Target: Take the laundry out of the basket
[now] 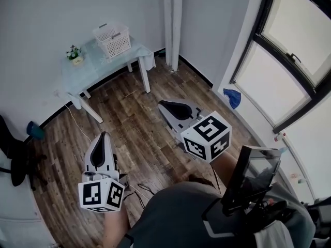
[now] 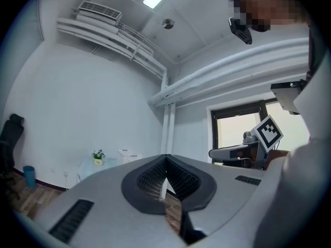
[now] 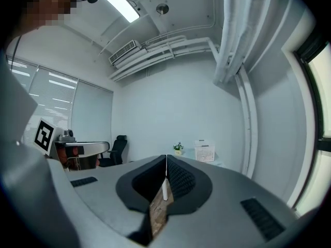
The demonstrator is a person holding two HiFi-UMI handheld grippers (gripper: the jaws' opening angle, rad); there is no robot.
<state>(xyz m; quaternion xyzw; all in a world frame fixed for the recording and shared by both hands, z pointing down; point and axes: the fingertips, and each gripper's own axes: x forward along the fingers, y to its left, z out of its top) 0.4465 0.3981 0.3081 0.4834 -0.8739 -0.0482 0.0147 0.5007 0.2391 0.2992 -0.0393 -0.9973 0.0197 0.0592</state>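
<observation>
The basket (image 1: 113, 39) stands well away from both grippers. It is white and lattice-sided, and it sits on the far end of a pale table (image 1: 90, 68) against the wall; what lies inside it cannot be made out.

Nearest the head camera is the person's grey-shirted torso (image 1: 176, 216), with a dark screen (image 1: 254, 175) mounted at the chest. Just ahead of it, the two grippers hang in the air above the wooden floor (image 1: 134, 123), apart from each other and both pointing toward the table.

The left gripper (image 1: 104, 135) is clenched. In its own view the ribbed dark pads (image 2: 150, 180) meet at the tip with nothing caught between them, and only a sliver of floor shows below. The right gripper (image 1: 162, 104), held a little farther forward, is clenched in the same way, with its pads (image 3: 178, 180) together and empty.

Past them the bare floor runs to the table, where a small potted plant (image 1: 74, 53) stands near the basket on the same top. At the left edge is a black chair (image 1: 13, 156). White pipes (image 1: 173, 19) climb the far corner, and a dark-framed window (image 1: 289, 56) fills the right-hand wall.
</observation>
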